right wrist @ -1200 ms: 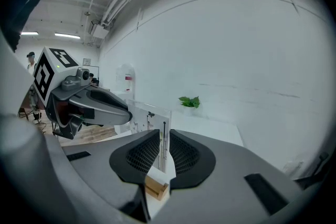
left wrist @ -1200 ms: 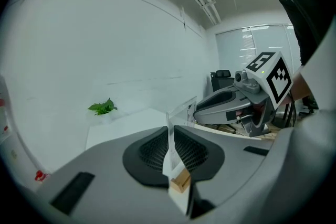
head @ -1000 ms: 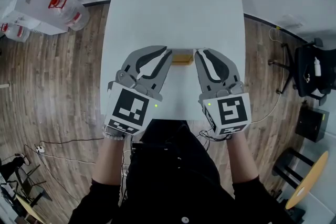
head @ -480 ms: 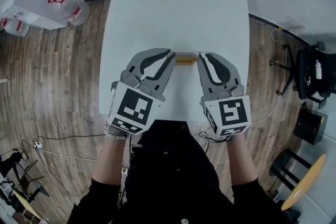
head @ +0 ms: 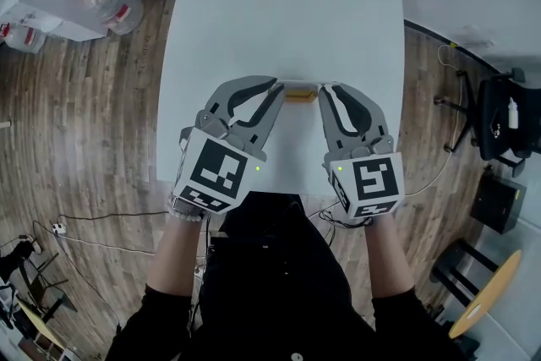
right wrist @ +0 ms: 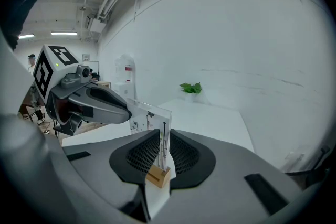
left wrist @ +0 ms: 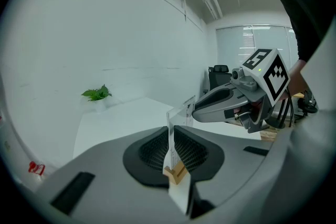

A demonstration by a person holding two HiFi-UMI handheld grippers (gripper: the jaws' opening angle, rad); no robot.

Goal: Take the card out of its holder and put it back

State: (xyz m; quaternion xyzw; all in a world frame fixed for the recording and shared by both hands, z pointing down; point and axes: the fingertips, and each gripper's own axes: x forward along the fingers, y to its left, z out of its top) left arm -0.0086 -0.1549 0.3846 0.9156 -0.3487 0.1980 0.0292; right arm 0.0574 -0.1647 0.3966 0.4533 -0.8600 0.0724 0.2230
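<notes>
The white tabletop (head: 279,4) has one small thing on it, close to the near edge and about in the middle. It is a wooden holder (left wrist: 177,172) with a clear card (left wrist: 170,136) standing up in its slot. The card is in the holder.

The left gripper (head: 280,89) comes at the card from the left end. Its two jaws are almost together, with the thin card pinched between them, just above the wood.

The right gripper (head: 324,89) comes from the right end. Its jaws are squeezed on the card the same way. The two grippers face each other, tips near, with the holder between them.

A little green plant (right wrist: 190,87) sits at the far end of the tabletop. See-through boxes (head: 59,0) lie on the wooden floor (head: 84,139) to the left.
</notes>
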